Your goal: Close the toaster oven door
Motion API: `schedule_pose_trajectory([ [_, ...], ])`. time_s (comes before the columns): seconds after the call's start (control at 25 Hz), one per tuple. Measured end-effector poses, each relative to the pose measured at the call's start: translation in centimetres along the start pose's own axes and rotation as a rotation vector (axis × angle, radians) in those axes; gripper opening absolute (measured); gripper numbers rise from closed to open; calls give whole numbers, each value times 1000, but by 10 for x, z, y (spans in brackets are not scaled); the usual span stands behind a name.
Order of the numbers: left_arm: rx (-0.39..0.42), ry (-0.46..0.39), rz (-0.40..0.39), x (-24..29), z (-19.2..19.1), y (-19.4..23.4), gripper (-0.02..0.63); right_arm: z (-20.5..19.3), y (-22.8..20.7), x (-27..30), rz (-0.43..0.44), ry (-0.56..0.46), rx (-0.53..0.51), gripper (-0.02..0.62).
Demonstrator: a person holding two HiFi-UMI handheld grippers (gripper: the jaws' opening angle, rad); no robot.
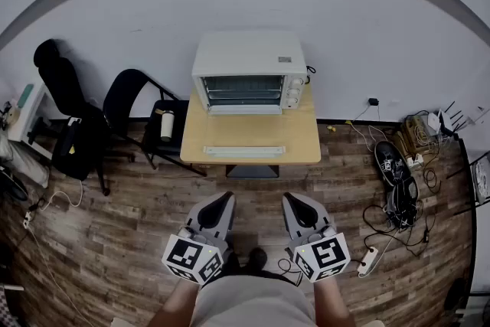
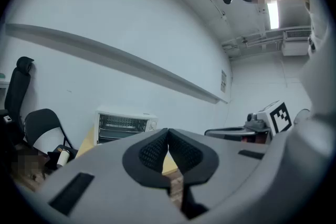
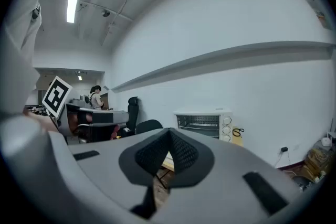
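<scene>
Wooden table (image 1: 308, 138); boxy, seemingly metal toaster oven (image 1: 249, 57).

toaster oven (image 1: 249, 73) at back of table (image 1: 300, 143), chairs (image 1: 132, 97) to l, shoes (image 1: 392, 165) to r.

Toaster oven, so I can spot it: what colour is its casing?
White; the toaster oven shows best in the head view.

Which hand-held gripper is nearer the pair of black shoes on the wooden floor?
Right. The right hand-held gripper is just left of the black shoes in the head view; the left hand-held gripper is farther left.
</scene>
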State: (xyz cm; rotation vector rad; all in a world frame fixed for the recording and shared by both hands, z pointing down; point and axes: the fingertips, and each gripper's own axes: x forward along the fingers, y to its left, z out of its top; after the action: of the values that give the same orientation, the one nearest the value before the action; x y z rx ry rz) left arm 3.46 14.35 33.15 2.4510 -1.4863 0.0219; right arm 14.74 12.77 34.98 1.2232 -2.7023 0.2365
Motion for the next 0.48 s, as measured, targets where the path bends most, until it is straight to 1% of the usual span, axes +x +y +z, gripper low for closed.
schedule_pose_trajectory([
  [0.28,-15,16,6,6,-3,-3,9,5,-3,-3,5,-10,-21,-2],
  [0.48,-16,12,15,0,-4,-7,9,5,-3,-10,5,-19,-41,-2],
])
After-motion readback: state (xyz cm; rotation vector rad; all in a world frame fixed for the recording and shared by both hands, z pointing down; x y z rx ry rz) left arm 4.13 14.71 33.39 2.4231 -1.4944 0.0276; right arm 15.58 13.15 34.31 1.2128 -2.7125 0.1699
